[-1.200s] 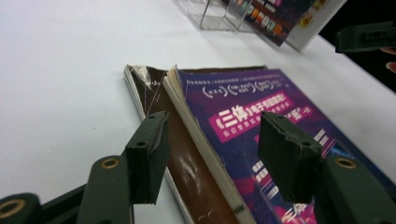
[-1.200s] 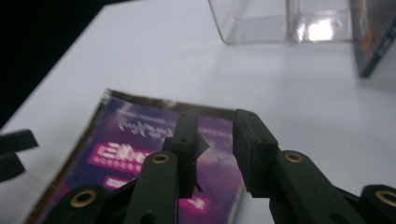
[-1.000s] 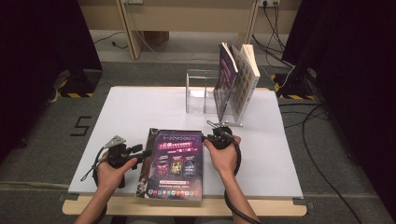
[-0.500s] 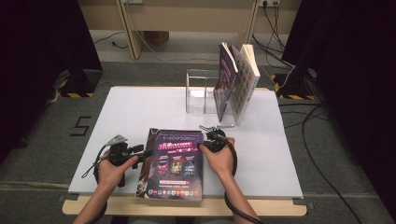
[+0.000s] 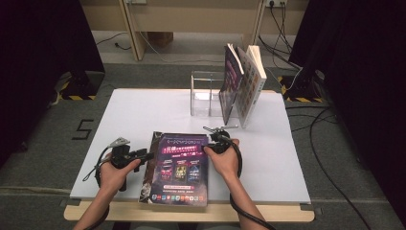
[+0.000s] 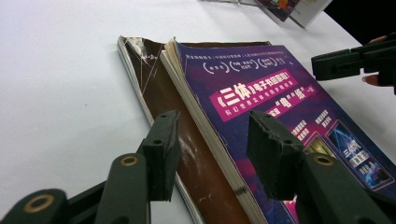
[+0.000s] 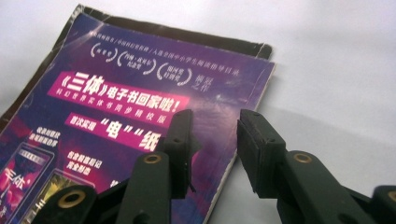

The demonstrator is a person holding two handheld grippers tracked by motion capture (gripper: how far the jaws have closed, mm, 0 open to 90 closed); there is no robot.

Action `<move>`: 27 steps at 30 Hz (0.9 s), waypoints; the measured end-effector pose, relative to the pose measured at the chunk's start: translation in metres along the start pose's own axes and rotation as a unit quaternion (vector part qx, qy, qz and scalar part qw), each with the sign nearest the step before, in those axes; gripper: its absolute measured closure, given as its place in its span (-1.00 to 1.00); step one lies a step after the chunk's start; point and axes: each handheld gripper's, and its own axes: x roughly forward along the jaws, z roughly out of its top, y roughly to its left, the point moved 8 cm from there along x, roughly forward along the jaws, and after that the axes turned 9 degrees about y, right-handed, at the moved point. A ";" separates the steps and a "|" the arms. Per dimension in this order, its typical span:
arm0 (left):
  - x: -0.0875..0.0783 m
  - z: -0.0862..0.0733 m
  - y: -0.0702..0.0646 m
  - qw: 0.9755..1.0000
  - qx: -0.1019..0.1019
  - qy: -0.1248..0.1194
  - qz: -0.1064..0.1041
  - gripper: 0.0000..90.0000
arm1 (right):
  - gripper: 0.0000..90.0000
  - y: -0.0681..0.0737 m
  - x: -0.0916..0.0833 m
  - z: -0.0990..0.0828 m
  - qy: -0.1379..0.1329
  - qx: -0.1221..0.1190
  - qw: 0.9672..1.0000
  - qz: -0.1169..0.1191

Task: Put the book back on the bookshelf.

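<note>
A purple-covered book (image 5: 179,167) lies flat near the table's front edge, its brown back cover showing along the spine (image 6: 159,93). My left gripper (image 5: 146,155) sits at the book's left edge. Its jaws (image 6: 212,135) have just been closing and stand apart over the spine, one above the brown cover and one above the purple cover, neither pressing. My right gripper (image 5: 208,146) is at the book's upper right edge. In the right gripper view it is open (image 7: 212,135) above the cover's right edge (image 7: 243,140), gripping nothing. One of its jaws (image 6: 345,63) points in from the right.
A clear acrylic stand (image 5: 203,93) rises at the back of the white table (image 5: 143,115), with two books (image 5: 232,86) (image 5: 251,86) leaning upright against its right side. Cables run over the floor at the right. A wooden lip borders the table's front.
My right hand has crept slightly left toward the book's edge. The left hand has stayed put at the spine side.
</note>
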 end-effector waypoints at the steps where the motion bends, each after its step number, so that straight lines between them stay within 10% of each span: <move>1: 0.001 0.000 -0.001 1.000 0.002 0.003 0.001 0.18 | 0.46 -0.001 0.000 0.001 -0.002 0.003 1.000 -0.001; 27: 0.040 -0.010 -0.034 0.998 0.005 0.060 -0.019 0.34 | 0.30 -0.028 0.009 0.013 0.019 0.043 0.999 -0.002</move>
